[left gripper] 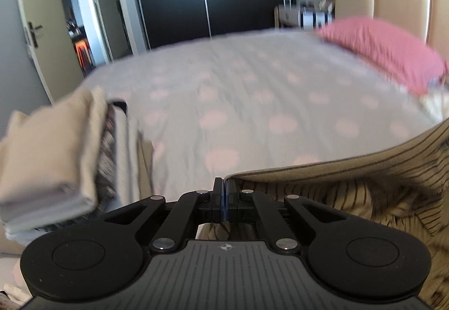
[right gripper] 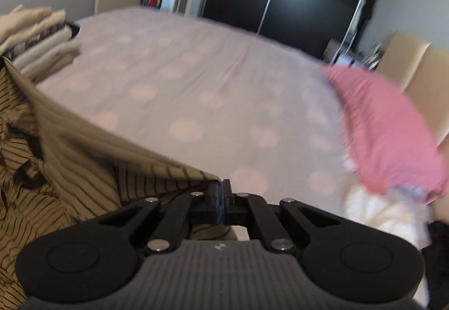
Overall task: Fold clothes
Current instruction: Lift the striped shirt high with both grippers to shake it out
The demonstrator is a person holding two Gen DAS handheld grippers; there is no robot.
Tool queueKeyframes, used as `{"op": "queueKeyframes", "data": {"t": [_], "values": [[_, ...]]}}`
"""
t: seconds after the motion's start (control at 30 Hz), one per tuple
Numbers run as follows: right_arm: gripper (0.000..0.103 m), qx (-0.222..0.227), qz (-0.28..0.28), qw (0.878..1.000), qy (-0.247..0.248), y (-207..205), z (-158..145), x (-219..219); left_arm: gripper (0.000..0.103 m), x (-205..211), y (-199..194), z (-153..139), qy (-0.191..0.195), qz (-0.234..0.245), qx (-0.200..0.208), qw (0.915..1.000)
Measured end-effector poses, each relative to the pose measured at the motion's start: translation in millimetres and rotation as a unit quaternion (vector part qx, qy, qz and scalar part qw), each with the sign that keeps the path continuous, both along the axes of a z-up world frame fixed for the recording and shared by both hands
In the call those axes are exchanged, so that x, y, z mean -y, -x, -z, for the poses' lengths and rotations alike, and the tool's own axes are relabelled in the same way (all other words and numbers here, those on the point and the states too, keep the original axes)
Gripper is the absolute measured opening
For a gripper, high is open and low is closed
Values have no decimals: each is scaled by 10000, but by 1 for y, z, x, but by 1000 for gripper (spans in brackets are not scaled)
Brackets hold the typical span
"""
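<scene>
My shirt (left gripper: 364, 192) – tan with thin dark stripes – hangs rumpled above the bed, one corner pinched in each gripper, top edge sagging between them. Folded stack (left gripper: 56, 152) – beige, white and a patterned piece – sits at my left.

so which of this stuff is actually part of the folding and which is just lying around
In the job:
- striped shirt, held taut between both grippers
- left gripper, right gripper, jaws shut on its edge
- stack of folded clothes

Lying about:
- pink pillow
- white cloth
- bed sheet
</scene>
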State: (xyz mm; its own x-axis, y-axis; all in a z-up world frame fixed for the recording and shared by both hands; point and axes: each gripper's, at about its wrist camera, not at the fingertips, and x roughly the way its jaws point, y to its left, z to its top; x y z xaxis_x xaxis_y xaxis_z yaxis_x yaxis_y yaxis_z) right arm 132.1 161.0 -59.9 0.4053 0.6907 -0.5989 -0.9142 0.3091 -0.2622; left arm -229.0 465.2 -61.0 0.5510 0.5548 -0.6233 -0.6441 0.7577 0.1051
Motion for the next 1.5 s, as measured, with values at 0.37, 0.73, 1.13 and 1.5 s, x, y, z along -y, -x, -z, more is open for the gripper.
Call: {"op": "queueKeyframes", "data": {"t": [0.37,0.73,1.13,1.5], "values": [[1,1328,527,9747,-1720,58,-158,77,0,61,64,-155,-952,24,1534,9836],[1,2305,567,9105,-3387,161,-320,191,0,158,162,-332,-2439,-36,3292,9122],[1,3046,963,8465,-4258,245,-354,280,0,253,218,-361,-2982,212,3689,8801],[1,2935,702,8593,-4130,254,-360,288,0,280,215,-362,-2855,570,3856,8755]]}}
